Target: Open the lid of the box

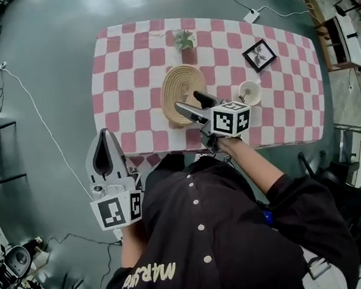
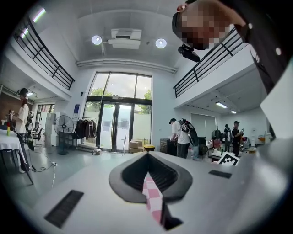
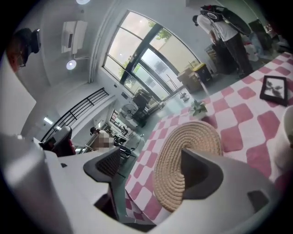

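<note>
An oval woven straw box with its lid [image 1: 183,92] down lies on the pink-and-white checked table [image 1: 127,63], near the front middle. My right gripper [image 1: 193,104] hangs open over the box's near right edge, one finger on each side of the rim; in the right gripper view the woven lid [image 3: 187,141] fills the space between the spread jaws of the right gripper [image 3: 151,169]. My left gripper [image 1: 106,134] is held off the table's front left corner, over the floor, jaws together and empty. In its own view the left gripper [image 2: 147,155] points up at the hall.
A small potted plant [image 1: 184,42] stands just behind the box. A black picture frame [image 1: 259,55] lies at the back right, and a white cup [image 1: 249,92] sits right of my right gripper. The table's front edge is against the person's body.
</note>
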A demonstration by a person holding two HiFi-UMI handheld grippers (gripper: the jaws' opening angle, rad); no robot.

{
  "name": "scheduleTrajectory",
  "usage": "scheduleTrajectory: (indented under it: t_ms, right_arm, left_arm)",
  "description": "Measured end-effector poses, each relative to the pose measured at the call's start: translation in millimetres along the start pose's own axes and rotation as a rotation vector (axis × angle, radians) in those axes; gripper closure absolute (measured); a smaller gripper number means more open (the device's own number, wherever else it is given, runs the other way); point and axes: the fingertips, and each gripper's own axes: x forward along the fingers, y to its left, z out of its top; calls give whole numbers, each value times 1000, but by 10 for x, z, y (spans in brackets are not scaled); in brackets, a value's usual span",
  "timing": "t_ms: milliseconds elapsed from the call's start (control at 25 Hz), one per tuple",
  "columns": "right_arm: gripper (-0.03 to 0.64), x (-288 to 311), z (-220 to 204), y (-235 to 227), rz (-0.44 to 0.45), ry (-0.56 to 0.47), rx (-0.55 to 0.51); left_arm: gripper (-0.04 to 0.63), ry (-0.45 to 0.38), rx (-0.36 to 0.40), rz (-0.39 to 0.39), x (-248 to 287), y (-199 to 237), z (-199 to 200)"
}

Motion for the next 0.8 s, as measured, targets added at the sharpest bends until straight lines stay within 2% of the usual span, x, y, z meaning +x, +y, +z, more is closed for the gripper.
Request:
scheduleTrajectory:
  t_ms: [200,320,520,800]
  right_arm:
    - [215,305,-193,-204,-56,67,153]
    - [213,449,-264,-257,-77,95,208]
    - [215,636,-288,-341,-120,125,236]
    - [207,752,-340,-455,-247,190,233]
  left_arm:
    - [589,40,-9,-30,162,51,-120]
    - [589,60,-16,-42,233,82,-191]
    - [589,82,-25,-63,359,124,-280]
    - [589,108,-47,-73,494,238,-377]
